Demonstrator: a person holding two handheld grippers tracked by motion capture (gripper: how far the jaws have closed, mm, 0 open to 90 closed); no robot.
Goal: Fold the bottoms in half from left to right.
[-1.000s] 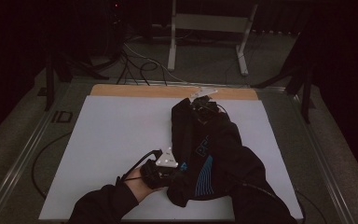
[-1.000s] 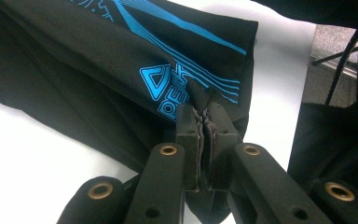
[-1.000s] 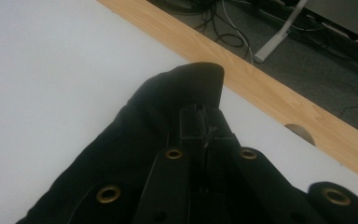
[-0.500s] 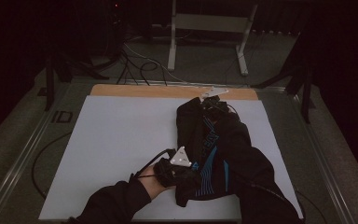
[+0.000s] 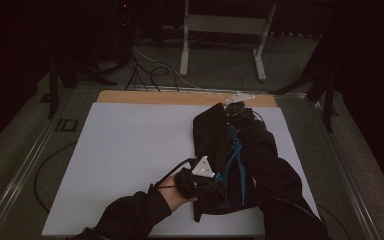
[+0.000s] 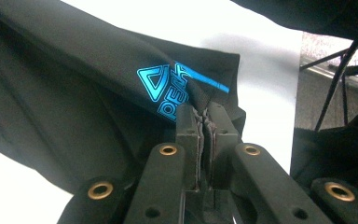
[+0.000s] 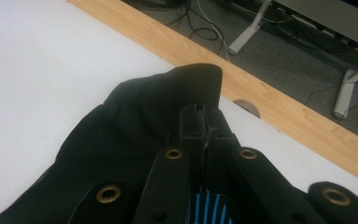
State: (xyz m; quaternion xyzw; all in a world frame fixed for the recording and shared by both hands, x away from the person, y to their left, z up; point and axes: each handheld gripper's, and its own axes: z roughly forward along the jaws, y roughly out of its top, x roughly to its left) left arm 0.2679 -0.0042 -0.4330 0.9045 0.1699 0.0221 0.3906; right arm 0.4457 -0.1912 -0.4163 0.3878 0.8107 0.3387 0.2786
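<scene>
The room is sitting in deep shadow, cables trailing over the floor behind a metal stand, and the white desk is catching what light there is, a wooden strip running along its far edge. A black garment with blue stripes is lying on the right half of the desk, stretching from near the front edge up towards that strip. The person is leaning in from the front, both sleeves dark. The left gripper is working at the near end, jaws pinched tight with a fold of the cloth between them, right beside a blue printed logo; from above it is sitting against the garment's left edge, its grey plate facing up. The right gripper is biting the far end, jaws closed on a bunched edge of the fabric just short of the wooden strip; from above it is lying at the garment's top.
</scene>
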